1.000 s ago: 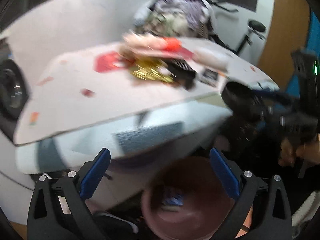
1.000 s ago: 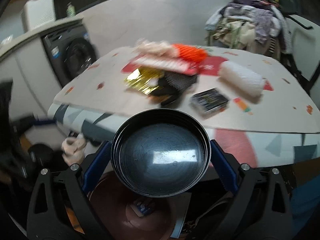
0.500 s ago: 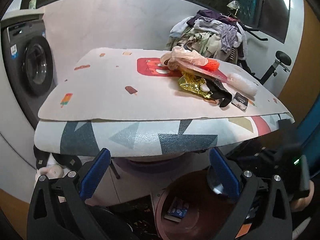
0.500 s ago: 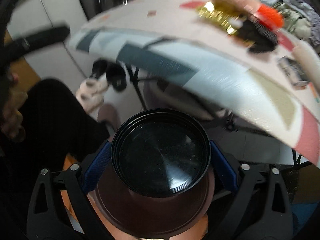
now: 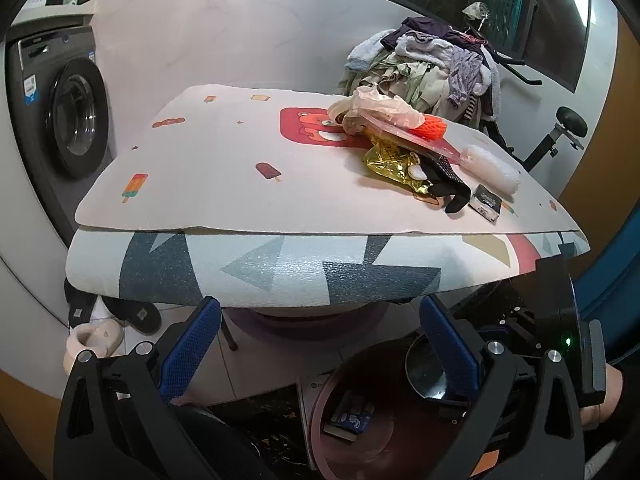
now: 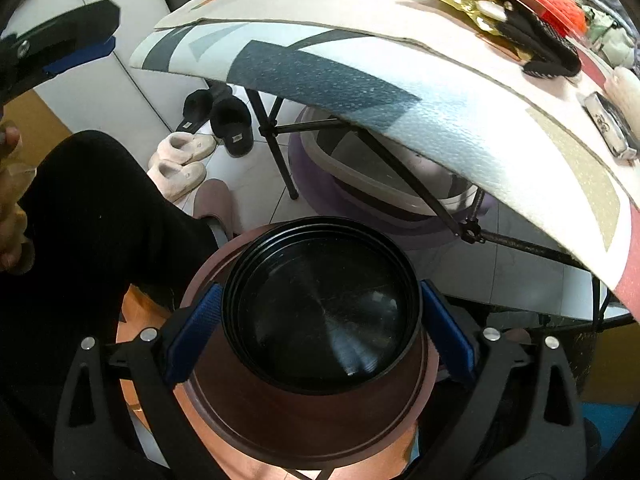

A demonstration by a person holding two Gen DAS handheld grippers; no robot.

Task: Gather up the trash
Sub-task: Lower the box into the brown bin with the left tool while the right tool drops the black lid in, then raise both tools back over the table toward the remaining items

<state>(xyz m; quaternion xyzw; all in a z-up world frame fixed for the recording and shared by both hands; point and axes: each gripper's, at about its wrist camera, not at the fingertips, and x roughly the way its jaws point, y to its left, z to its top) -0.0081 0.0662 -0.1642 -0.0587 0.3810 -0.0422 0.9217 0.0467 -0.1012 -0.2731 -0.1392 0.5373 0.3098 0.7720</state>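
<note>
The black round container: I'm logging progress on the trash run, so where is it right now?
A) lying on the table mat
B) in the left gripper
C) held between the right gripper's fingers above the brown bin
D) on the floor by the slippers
C: the black round container sits clamped between the right gripper fingers, directly over the brown bin.

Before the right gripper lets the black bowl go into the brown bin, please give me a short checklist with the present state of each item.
1. Right gripper holds the black bowl between both pads: ok.
2. Bowl is above the brown bin opening: ok.
3. Bowl is clear of the table edge: ok.
4. Left gripper is open, empty, outside the bin: ok.
5. Bin has room; only a small blue packet shows inside: ok.
6. Bowl is empty of leftovers: cannot tell.
</note>
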